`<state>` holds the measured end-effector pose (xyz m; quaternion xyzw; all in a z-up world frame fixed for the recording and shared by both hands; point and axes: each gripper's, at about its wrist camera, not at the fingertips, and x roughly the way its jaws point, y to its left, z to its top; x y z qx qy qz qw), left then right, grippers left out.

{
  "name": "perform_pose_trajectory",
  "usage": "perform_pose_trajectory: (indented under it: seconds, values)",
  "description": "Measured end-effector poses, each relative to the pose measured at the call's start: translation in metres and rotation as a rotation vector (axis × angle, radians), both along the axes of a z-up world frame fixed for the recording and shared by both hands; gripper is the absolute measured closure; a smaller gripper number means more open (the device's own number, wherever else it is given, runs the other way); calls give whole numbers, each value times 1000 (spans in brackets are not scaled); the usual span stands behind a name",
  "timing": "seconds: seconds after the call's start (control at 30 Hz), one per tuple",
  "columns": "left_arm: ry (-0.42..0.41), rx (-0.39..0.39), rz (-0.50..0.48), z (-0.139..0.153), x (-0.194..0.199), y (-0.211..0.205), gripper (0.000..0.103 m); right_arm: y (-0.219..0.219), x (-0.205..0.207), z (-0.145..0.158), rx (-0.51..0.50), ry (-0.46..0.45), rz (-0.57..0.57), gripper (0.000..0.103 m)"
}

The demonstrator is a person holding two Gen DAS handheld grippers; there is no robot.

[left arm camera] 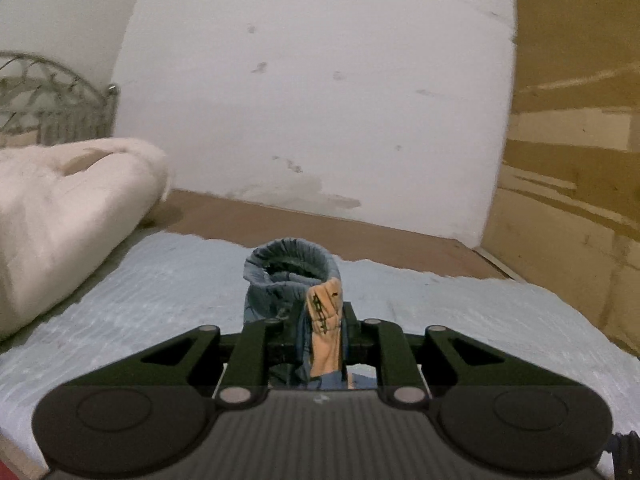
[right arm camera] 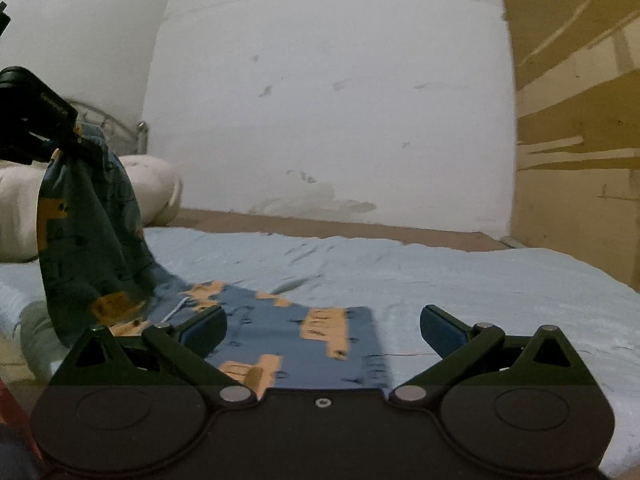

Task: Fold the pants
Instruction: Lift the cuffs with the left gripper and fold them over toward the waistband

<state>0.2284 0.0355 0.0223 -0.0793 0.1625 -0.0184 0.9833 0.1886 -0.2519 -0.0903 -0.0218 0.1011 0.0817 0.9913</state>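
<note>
Pants [left arm camera: 320, 320] clamped in left gripper [left arm camera: 316, 336]

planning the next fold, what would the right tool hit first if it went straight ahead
Likely the flat end of the pants, lying between the right tool's open fingers; beyond it the light blue sheet. Depth is uncertain.

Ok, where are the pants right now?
In the right wrist view the pants lie partly flat on the light blue sheet before the open right gripper, their left end lifted by the shut left gripper.
</note>
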Motion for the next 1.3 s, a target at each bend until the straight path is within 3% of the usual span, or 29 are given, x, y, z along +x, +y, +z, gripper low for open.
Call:
perform_pose_trajectory:
  seconds: [0.2, 0.33, 0.67, 0.87, 1.03, 1.13, 1.2, 1.3]
  values:
    - [4, 77, -95, 2, 4, -48, 86, -30, -21, -6, 134, -95, -79, 1]
    - [18, 125, -150, -3, 5, -78, 86, -34, -31, -14, 132, -149, -93, 1]
    - [102, 269, -319, -40, 11, -160, 85, -52, -19, -19, 150, -109, -186, 1]
    - [174, 303, -364, -64, 19, -188, 84, -75, -11, -25, 202, -88, -296, 1]
    - [211, 325, -374, -78, 22, -196, 83, -85, -8, -30, 214, -77, -321, 1]
    - [236, 318, -392, -84, 23, -200, 71, -86, -6, -31, 213, -69, -322, 1]
    - [246, 305, -409, -85, 18, -201, 55, -87, -4, -32, 215, -61, -323, 1]
    - [254, 271, -420, -86, 16, -200, 43, -89, -4, -31, 221, -57, -333, 1]
